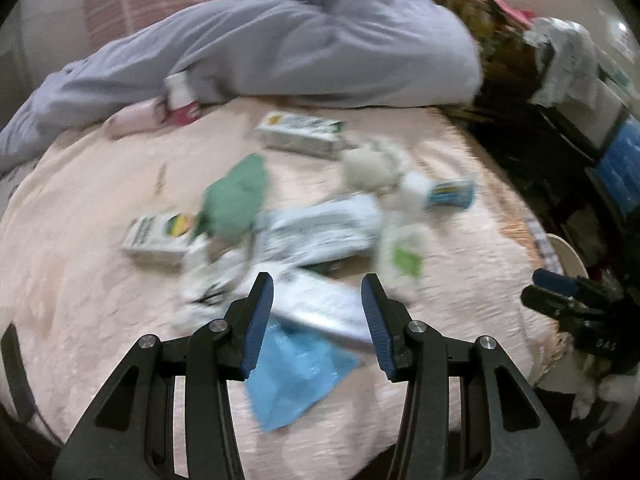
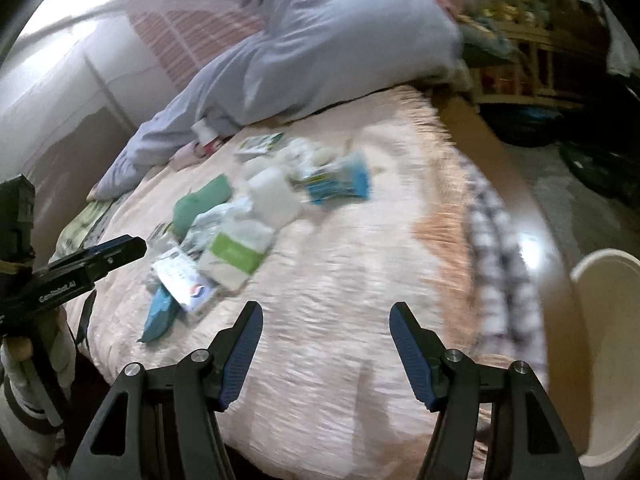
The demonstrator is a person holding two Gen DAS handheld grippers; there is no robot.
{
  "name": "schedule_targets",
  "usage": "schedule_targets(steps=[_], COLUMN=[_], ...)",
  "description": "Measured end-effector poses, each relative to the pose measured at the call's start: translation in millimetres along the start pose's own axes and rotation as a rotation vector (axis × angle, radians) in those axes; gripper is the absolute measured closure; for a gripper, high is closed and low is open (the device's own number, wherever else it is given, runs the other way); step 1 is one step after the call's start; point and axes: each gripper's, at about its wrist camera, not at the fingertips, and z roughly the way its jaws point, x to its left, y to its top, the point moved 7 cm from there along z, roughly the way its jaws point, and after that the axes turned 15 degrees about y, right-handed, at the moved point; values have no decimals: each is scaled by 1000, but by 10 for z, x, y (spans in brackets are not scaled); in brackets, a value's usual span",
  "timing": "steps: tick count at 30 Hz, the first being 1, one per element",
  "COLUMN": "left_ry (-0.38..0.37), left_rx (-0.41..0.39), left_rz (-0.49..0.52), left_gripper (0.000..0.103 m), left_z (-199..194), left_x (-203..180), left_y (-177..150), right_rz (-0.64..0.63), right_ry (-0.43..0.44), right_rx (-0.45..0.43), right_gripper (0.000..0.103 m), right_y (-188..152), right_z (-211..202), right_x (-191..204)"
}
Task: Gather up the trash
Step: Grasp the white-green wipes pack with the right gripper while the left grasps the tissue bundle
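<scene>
The trash (image 1: 304,236) lies in a loose heap near the middle of the bed's pink blanket (image 1: 80,280) — small cartons, crumpled white wrappers, a green wad (image 1: 236,196) and a blue plastic piece (image 1: 296,376) at the near edge, some overlapping, so it can probably be picked off from the outside in. The left gripper (image 1: 317,300) hangs over that near edge with its jaws parted and nothing between the pads; the blue piece and a white packet show in the gap below, untouched. The right gripper (image 2: 326,328) is likewise open and empty, over bare blanket beside the heap. A pale bin (image 2: 608,356) (likely the destination) stands off the bed's right side, close to that hand. A person in grey clothing (image 1: 280,40) lies across the far end, well clear of the heap.
</scene>
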Motion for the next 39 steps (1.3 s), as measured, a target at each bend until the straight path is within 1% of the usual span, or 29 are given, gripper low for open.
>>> schedule_targets(steps=[6,7,8,12,16,18,22,23,25,27,31,35,39], left_ry=[51,52,53,51,42,23,8,23,18,16,-23,-34,-72], left_rx=[38,43,50,67,81,115,134,113,117,123,128,146,165], left_rz=[-64,-78,-93,-153,-185,-209,-228,-225,-223,-215,-196,-168,-172], left_gripper=[59,59,59,59,59,59,59,59,59,59,59,59,60], left_z=[122,141,161,239,331,392,567,620,709,788,891,1013,1093], left_x=[468,527,577,773,890,924,970,989,991,990,954,895,839], left_y=[-179,-200,-211,-252,-270,-292,-295,-273,-257,-245,-240,-257,-274], right_rz=[-58,-59,-55,-29,-34,-18,22,26,20,10,-5,0,10], right_ry=[57,63,68,107,100,103,106,104,101,97,86,75,72], right_rx=[52,66,78,105,146,162,186,193,197,197,202,191,186], right_gripper=[38,34,33,32,32,32,32,32,30,28,28,28,28], right_y=[71,87,103,199,281,318,318,305,295,300,302,309,311], right_z=[390,470,535,813,1102,1235,1431,1481,1536,1556,1528,1466,1577], right_x=[319,357,385,517,584,581,526,516,511,517,519,492,456])
